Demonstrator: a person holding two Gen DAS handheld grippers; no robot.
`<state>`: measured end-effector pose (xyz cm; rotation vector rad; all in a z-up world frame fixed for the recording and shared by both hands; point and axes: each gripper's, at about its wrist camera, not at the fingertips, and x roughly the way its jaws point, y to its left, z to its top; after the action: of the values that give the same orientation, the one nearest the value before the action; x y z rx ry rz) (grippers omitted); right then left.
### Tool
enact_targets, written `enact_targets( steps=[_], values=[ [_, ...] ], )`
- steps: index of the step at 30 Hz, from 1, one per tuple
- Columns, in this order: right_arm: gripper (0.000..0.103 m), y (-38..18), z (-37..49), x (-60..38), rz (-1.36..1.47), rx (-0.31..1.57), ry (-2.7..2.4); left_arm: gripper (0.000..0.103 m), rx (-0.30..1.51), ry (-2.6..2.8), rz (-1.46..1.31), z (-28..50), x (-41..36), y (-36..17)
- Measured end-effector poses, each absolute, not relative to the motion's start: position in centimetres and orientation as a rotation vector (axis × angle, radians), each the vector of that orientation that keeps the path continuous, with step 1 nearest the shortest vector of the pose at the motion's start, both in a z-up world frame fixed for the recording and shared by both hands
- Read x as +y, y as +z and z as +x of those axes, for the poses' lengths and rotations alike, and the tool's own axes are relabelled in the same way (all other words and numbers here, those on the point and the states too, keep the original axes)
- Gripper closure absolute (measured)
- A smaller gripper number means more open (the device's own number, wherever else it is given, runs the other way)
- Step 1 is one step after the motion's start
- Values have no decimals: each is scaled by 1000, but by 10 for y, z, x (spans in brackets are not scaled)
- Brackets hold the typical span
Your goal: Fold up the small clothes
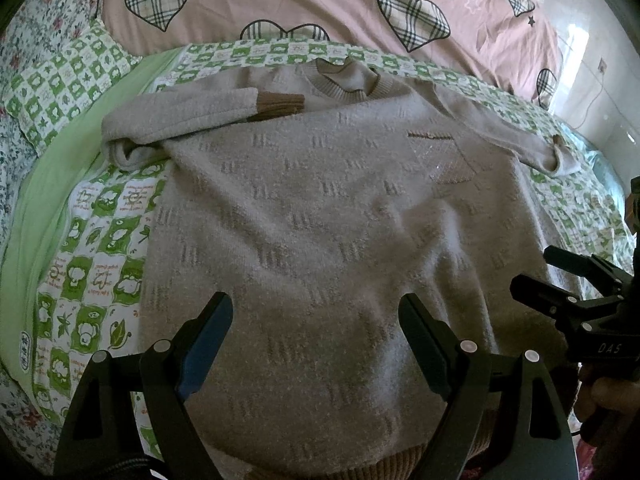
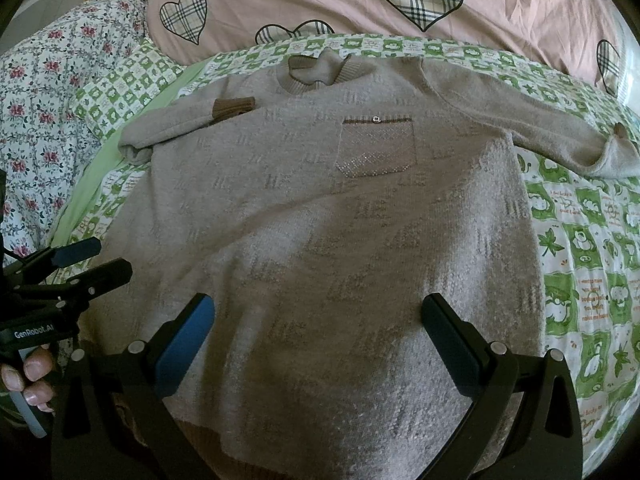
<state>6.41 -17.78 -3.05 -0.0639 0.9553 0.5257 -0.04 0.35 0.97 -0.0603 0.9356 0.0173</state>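
A grey-beige knitted sweater [image 2: 320,216] lies face up on the green-and-white checked bedsheet [image 2: 580,280], its collar [image 2: 316,70] away from the cameras and its brown ribbed hem [image 1: 400,460] nearest them, so the whole front, with the small chest pocket [image 2: 376,146], is laid out flat and ready for folding. One sleeve [image 1: 180,120] is already doubled across the chest, its brown cuff [image 1: 278,106] resting on the body near the collar; the other sleeve [image 2: 532,120] lies stretched out sideways over the sheet, which suggests it is the next part to bring in. The left gripper [image 1: 316,344] hovers above the lower part of the body with its jaws spread wide and nothing between them, and the right gripper [image 2: 316,344] hangs likewise over the lower half, jaws apart and empty; each shows at the edge of the other's view, so they sit close together by the hem, probably poised before reaching out. The hand [image 2: 32,376] on the left gripper's handle shows at the left edge of the right wrist view. Beyond the sweater lie a pink quilt [image 1: 320,0] with plaid hearts and a floral bedcover [image 2: 48,92], both well clear of the working area.
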Motion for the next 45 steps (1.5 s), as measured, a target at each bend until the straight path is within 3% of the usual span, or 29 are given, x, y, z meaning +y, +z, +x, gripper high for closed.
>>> enact_targets(
  steps=[12,28,45],
  values=[
    [0,-30,66,-177,-62,956,526,17,1015,-6,-116,2,6,6],
    [0,-24,92,-174,-58,951,540,17,988,-2,-115,34,23,3],
    [2,-4,223,-167,-107,897,627,17,912,-124,-15,179,87,27]
  ],
)
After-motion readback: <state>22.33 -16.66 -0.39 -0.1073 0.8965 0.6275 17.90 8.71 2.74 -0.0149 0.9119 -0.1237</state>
